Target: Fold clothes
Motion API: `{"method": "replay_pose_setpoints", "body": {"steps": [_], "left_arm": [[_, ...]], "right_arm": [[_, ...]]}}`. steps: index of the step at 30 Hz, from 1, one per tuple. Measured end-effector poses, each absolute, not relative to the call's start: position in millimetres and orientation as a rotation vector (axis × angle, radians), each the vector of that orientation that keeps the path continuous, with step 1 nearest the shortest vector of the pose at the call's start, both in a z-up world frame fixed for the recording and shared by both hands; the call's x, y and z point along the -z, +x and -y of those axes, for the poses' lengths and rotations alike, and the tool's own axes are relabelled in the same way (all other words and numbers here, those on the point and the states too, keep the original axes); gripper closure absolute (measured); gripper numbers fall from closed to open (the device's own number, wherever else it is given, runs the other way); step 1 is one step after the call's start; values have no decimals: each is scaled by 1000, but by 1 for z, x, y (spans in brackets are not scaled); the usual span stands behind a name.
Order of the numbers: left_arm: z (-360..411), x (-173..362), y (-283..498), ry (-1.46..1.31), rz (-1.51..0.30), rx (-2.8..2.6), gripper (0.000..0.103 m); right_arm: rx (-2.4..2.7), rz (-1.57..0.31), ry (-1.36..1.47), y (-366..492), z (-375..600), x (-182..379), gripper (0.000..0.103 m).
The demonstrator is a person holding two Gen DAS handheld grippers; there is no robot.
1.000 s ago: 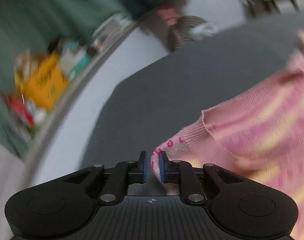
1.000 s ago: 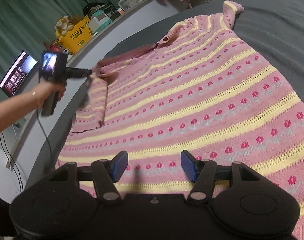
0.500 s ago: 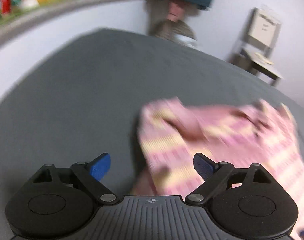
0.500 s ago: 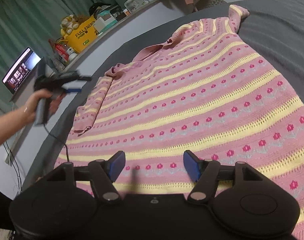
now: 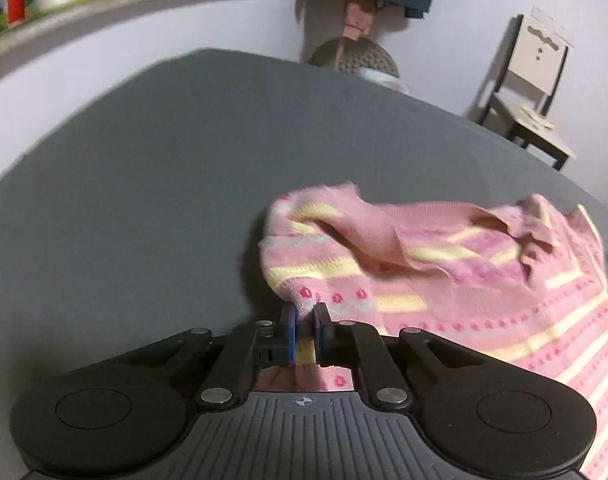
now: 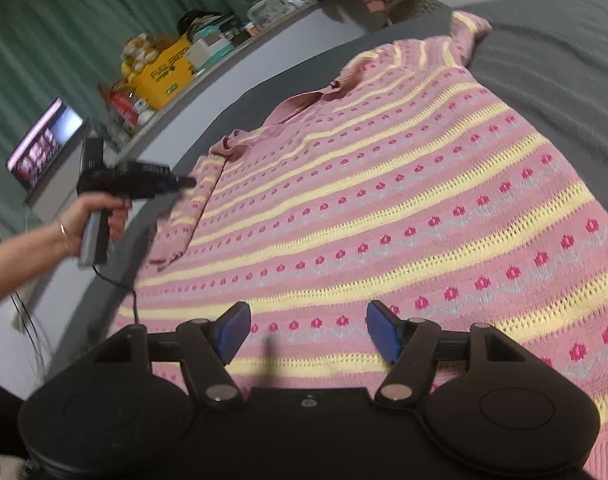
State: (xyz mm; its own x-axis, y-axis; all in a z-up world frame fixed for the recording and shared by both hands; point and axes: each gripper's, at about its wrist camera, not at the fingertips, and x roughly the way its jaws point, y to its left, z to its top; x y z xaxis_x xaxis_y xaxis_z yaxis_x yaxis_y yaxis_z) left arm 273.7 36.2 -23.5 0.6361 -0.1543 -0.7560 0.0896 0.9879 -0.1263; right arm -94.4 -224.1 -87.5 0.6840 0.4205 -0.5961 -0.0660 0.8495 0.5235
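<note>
My left gripper is closing its jaws on the folded sleeve of the pink sweater, pinching knit at the bed's left edge, I judge so I can carry it inward; my right gripper hovers with jaws spread over the hem near the bed's near edge, gripping nothing, presumably ready to steady it.

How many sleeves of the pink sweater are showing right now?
2. The near sleeve lies folded in along the sweater's left edge, its knit pinched between the closing left gripper. The far sleeve lies at the top corner on the grey bed.
</note>
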Motion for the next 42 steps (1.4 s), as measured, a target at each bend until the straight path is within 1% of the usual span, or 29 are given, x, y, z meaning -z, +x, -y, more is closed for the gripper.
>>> {"method": "replay_pose_setpoints", "body": {"steps": [2, 6, 7, 9, 10, 12, 13, 14, 15, 16, 17, 18, 19, 20, 24, 27, 28, 29, 30, 32, 34, 35, 36, 39, 42], "left_arm": [[-43, 23, 281, -17, -839, 72, 98], [-54, 6, 318, 174, -733, -135, 97], [-55, 5, 327, 186, -740, -156, 97], [-52, 13, 345, 209, -810, -164, 97], [-51, 20, 351, 213, -869, -163, 94], [-51, 36, 362, 198, -992, -154, 94], [-53, 41, 361, 167, -1008, -156, 94], [-59, 40, 356, 119, -990, -156, 91], [-64, 38, 352, 71, -971, -155, 86], [-70, 37, 347, 23, -952, -155, 70], [-77, 35, 340, -20, -938, -150, 42], [-83, 31, 331, -57, -910, -149, 26], [-89, 28, 322, -93, -881, -146, 5], [-94, 26, 311, -120, -853, -139, 4], [-110, 29, 277, -316, -835, -12, 4], [-107, 35, 264, -363, -814, 22, 5], [-103, 37, 261, -362, -805, 27, 9], [-99, 39, 264, -349, -821, 31, 21], [-94, 41, 268, -337, -836, 36, 30], [-87, 48, 274, -343, -874, 38, 62], [-83, 54, 279, -378, -906, 43, 77], [-82, 57, 280, -394, -915, 51, 87], [-80, 55, 281, -379, -909, 44, 88], [-88, 34, 281, -215, -851, -46, 88], [-95, 25, 295, 91, -834, -239, 88]], "right_arm": [[-290, -769, 449, -96, 219, 87, 37], [-300, -757, 425, -97, 217, 88, 36], [-302, -757, 443, -97, 220, 89, 36], [-306, -758, 487, -95, 225, 91, 35], [-307, -758, 512, -94, 227, 91, 35], [-308, -758, 557, -91, 232, 93, 35], [-309, -758, 572, -91, 233, 94, 35], [-309, -757, 583, -90, 234, 95, 35], [-309, -757, 584, -90, 234, 95, 35], [-309, -757, 582, -91, 234, 95, 35], [-309, -757, 581, -91, 233, 94, 35], [-309, -757, 574, -90, 232, 94, 35], [-309, -758, 565, -90, 231, 94, 35], [-308, -760, 560, -90, 230, 93, 35], [-307, -765, 555, -90, 230, 92, 35], [-306, -764, 555, -91, 230, 92, 35], [-306, -764, 549, -91, 230, 92, 35], [-307, -763, 542, -91, 230, 92, 35], [-307, -762, 536, -92, 229, 92, 35], [-308, -759, 512, -93, 227, 91, 35], [-310, -756, 486, -94, 225, 91, 35], [-312, -754, 470, -95, 224, 90, 35], [-313, -751, 454, -96, 222, 90, 35], [-319, -745, 409, -98, 217, 89, 35], [-324, -744, 389, -99, 215, 89, 31]]}}
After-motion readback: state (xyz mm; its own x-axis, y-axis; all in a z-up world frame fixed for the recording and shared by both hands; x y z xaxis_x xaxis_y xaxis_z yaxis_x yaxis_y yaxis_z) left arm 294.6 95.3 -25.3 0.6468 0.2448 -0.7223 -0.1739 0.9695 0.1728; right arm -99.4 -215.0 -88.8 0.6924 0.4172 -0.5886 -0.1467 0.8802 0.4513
